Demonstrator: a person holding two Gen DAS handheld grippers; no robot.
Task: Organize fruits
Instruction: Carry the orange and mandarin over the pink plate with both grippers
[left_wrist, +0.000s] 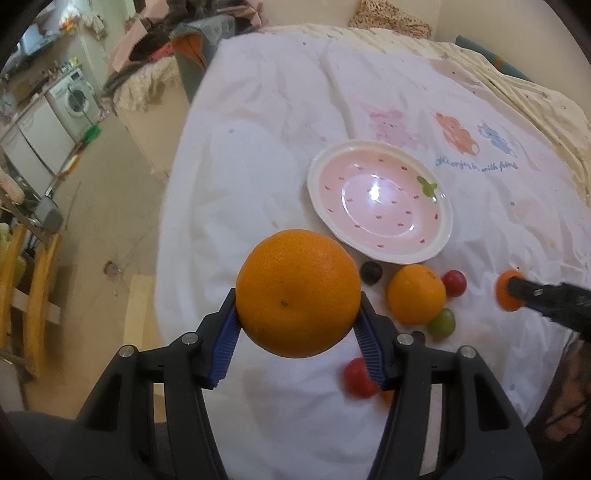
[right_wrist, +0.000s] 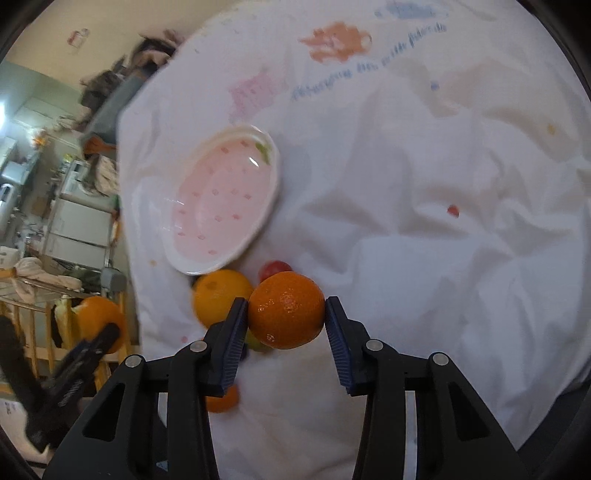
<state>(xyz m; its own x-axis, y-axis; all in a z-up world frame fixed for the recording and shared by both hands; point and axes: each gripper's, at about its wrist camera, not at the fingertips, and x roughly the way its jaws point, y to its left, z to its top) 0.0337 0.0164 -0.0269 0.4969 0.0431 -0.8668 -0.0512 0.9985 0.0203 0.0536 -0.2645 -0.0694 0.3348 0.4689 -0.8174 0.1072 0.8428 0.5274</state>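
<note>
My left gripper (left_wrist: 297, 314) is shut on a large orange (left_wrist: 297, 291) and holds it above the white cloth, just short of the pink strawberry-print plate (left_wrist: 380, 201). My right gripper (right_wrist: 286, 314) is shut on a smaller orange (right_wrist: 286, 310); it also shows in the left wrist view (left_wrist: 508, 290) at the right. On the cloth near the plate lie another orange (left_wrist: 415, 293), two red fruits (left_wrist: 454, 282) (left_wrist: 358, 376), a green grape (left_wrist: 441, 322) and a dark grape (left_wrist: 370, 272). The plate (right_wrist: 221, 203) is empty.
The table is covered by a wrinkled white cloth (left_wrist: 258, 177) with cartoon prints. Its left edge drops to the floor, where a washing machine (left_wrist: 75, 98) and wooden chairs (left_wrist: 33, 273) stand. A sofa (left_wrist: 199, 44) is at the far end.
</note>
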